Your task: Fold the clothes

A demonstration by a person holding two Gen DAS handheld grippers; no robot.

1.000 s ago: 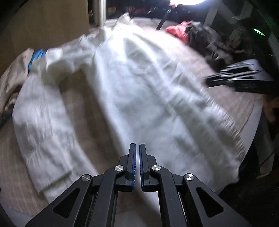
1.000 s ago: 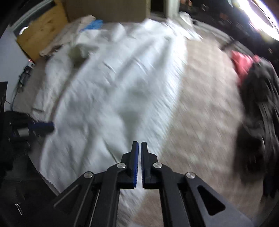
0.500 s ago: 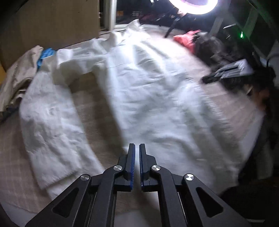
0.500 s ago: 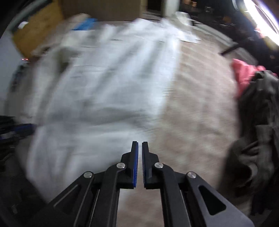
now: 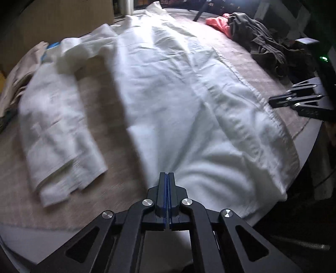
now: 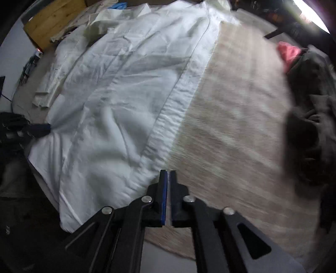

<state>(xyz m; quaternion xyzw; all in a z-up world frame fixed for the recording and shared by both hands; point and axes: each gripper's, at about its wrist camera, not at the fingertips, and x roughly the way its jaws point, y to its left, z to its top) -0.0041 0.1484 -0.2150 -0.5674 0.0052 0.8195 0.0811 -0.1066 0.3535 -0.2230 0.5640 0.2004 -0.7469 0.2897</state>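
Hem of the white shirt [image 5: 178,100] now bunches at my left gripper [image 5: 167,178], pinched shut on it; my right gripper [image 6: 168,176], pressed together, has neared its lower-centre edge on the tabletop [image 6: 241,130].

**Dim room around a cloth-covered tabletop**

A beige woven cloth [image 6: 241,130] covers the tabletop [image 5: 308,138], whose pale grey edge shows bare at the near rim below the tongs. Far ahead and to the left of the tongs stands a light wooden panel [image 6: 52,23], with a brown cardboard-coloured board [image 5: 58,23] behind the far edge. To the right, past the tabletop, the room falls into darkness; a small green indicator light [image 5: 324,58] glows there. A strong white light [image 6: 310,14] burns at the upper right, washing out that corner. At the far left some dark cables [image 6: 28,67] lie on a pale surface. The floor below the near rim is too dark to make out.
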